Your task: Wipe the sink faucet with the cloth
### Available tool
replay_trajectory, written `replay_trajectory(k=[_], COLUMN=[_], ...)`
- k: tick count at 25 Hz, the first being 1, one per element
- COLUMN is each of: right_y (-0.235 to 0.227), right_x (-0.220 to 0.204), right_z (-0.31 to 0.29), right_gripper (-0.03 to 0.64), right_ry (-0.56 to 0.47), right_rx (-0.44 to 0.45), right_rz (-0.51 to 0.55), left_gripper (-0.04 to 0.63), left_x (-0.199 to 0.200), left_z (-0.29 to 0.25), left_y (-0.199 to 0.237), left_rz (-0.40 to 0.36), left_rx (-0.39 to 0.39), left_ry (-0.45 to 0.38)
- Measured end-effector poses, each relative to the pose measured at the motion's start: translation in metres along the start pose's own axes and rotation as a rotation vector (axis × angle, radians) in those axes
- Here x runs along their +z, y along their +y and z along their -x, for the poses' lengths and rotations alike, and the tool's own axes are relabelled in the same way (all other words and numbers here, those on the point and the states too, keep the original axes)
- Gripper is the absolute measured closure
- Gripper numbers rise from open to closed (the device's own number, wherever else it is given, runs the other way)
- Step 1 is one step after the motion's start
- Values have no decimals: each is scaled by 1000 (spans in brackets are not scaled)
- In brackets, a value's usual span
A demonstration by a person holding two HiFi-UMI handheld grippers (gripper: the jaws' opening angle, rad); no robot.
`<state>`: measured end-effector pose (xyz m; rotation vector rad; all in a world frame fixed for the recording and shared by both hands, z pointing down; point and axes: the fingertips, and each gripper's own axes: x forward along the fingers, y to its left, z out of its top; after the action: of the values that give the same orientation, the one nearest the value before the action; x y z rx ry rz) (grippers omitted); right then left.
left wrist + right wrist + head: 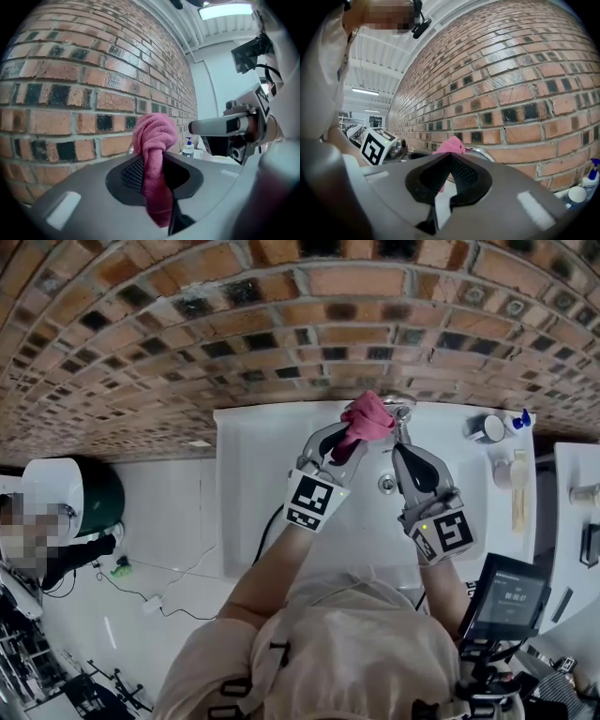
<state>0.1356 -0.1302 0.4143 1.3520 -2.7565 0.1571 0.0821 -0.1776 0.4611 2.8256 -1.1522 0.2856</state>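
A pink cloth (367,416) is bunched against the chrome faucet (402,412) at the back of the white sink (253,484). My left gripper (349,442) is shut on the cloth (154,140), which stands up between its pads and hangs down behind them. My right gripper (405,448) sits just right of it, in front of the faucet. In the right gripper view its jaws (449,161) meet at the tips with nothing between them; the cloth (451,144) and the faucet (483,153) lie just beyond. The right gripper (220,126) also shows in the left gripper view.
A brick wall (281,324) rises right behind the sink. A blue-pump soap bottle (521,418) and a round cup (487,428) stand at the sink's back right. The drain (386,484) lies in the basin. A green and white bin (80,498) stands on the floor at left.
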Motion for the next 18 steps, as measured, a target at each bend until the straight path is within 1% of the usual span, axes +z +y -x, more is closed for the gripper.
replay_trajectory(k=[1,3,4,5,6,8,9,10,11,13,15,16,18], right_y=[0,-2,-2,-2,-1,1,1,1,0,-2,-3,-3,-2], right_x=[1,5,9,13,18,27,31,34,35,36,35,34,33], right_z=[1,6,9,11,12,11,9,7,5,4,7,8,11], right_gripper=[621,621,621,621,621,621,621,621,621,621,621,621,621], right_ry=[-3,-14,-21,-30,-37,-47,-51,-54,-56,-55,-53,-51,-48], right_rx=[-1,-13,-18,-19,-18,-13,-9,-6,-4,-5,-10,-12,-16], right_rz=[-2,-14,-20,-22,-19,-6,1,7,12,12,6,4,2], left_gripper=[508,508,508,508,508,508,508,509,508,508,509,509,509], left_x=[-4,-16,-21,-25,-25,-16,-10,-7,-6,-11,-21,-29,-51], left_z=[2,-5,-12,-21,-29,-43,-49,-55,-60,-69,-77,-80,-84], left_y=[-7,-29,-39,-45,-46,-32,-25,-21,-23,-31,-35,-36,-39], left_rz=[-8,-36,-38,-19,26,164,218,242,235,202,228,249,278], left_rx=[-16,-89,-134,-168,-181,-159,-145,-144,-149,-159,-158,-158,-169], left_ry=[-6,7,17,18,5,-50,-70,-75,-66,-29,31,83,234])
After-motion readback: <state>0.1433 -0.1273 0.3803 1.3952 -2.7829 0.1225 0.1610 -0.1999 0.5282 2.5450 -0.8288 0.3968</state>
